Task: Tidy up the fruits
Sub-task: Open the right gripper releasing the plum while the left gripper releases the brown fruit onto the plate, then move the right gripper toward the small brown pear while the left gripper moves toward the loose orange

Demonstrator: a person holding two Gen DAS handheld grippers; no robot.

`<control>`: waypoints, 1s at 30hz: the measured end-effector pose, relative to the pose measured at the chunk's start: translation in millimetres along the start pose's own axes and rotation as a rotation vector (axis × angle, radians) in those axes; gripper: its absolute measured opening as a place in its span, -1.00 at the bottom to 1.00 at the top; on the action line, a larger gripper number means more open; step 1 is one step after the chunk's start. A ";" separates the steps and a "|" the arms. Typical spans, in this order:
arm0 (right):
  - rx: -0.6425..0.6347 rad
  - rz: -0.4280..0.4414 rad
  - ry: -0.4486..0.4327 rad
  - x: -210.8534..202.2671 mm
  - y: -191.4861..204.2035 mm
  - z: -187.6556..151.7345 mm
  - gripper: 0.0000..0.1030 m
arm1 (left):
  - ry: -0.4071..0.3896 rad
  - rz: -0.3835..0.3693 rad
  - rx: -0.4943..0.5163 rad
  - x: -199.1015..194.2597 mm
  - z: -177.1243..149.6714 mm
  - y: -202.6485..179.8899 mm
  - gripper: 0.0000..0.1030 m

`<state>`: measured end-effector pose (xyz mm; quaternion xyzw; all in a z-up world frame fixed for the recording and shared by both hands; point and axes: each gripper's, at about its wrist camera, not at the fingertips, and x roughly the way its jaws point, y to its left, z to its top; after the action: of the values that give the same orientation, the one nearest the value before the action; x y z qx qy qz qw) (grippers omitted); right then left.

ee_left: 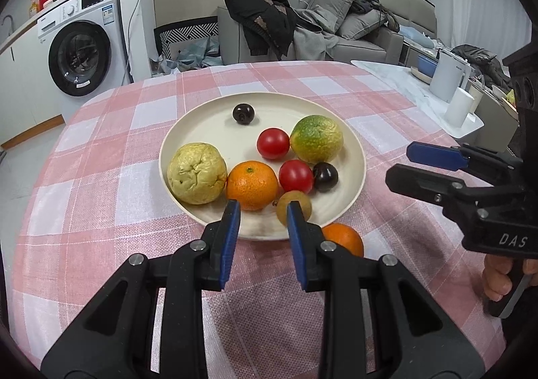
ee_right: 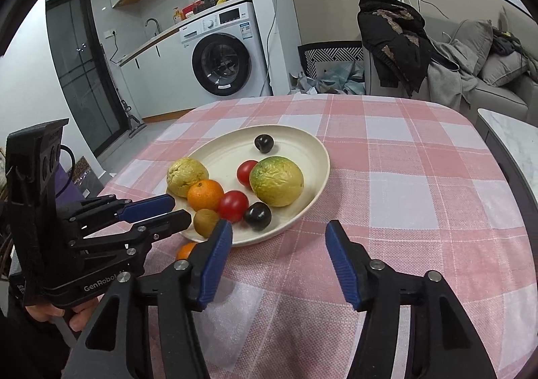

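Note:
A cream plate (ee_left: 349, 150) (ee_right: 302, 147) on the pink checked tablecloth holds a yellow guava (ee_left: 196, 173) (ee_right: 186, 175), a green-yellow citrus (ee_left: 316, 138) (ee_right: 276, 181), an orange (ee_left: 252, 184) (ee_right: 205, 194), two tomatoes (ee_left: 273, 143) (ee_left: 296, 176), two dark plums (ee_left: 242, 113) (ee_left: 325, 176) and a small brown fruit (ee_left: 297, 204) (ee_right: 205, 222). Another orange (ee_left: 344, 237) (ee_right: 186, 251) lies on the cloth beside the plate's near rim. My left gripper (ee_left: 264, 211) (ee_right: 169, 211) is open and empty over the near rim. My right gripper (ee_right: 279, 234) (ee_left: 400, 162) is open and empty, right of the plate.
A white side table (ee_left: 403, 83) with a kettle (ee_left: 449, 76) and cups stands to the right. A sofa with clothes (ee_left: 269, 15) and a washing machine (ee_left: 80, 52) are behind the table.

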<state>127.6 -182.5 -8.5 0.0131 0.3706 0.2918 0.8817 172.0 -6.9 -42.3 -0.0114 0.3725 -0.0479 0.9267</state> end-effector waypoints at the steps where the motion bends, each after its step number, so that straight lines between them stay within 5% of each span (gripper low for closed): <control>1: 0.001 -0.001 0.002 -1.6 0.2 -1.3 0.27 | 0.002 0.002 -0.005 -0.8 -0.2 0.8 -0.43; 3: 0.002 -0.006 0.010 -3.5 -1.0 -2.9 0.37 | 0.000 -0.004 -0.024 -4.0 -1.2 4.2 -0.19; 5: 0.007 -0.010 0.014 -7.0 -2.7 -5.4 0.53 | -0.003 -0.006 -0.043 -8.7 -3.0 7.0 0.35; 7: 0.011 -0.012 0.024 -10.4 -5.0 -7.7 0.66 | -0.013 0.004 -0.056 -15.5 -5.3 8.4 0.64; 12: -0.013 -0.059 0.051 -18.1 -5.8 -14.4 0.81 | -0.032 0.031 -0.037 -34.0 -12.0 3.7 0.66; 17: -0.040 -0.085 0.066 -27.4 -1.9 -22.6 0.97 | -0.039 0.040 -0.009 -50.2 -22.1 -3.4 0.96; 30: -0.158 -0.126 0.092 -52.0 15.9 -46.2 0.98 | -0.032 0.039 0.002 -75.5 -49.8 -12.3 0.97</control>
<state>60.1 -205.5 -4.6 -0.0933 0.3867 0.2644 0.8785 82.3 -11.1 -25.5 -0.0042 0.3577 -0.0301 0.9333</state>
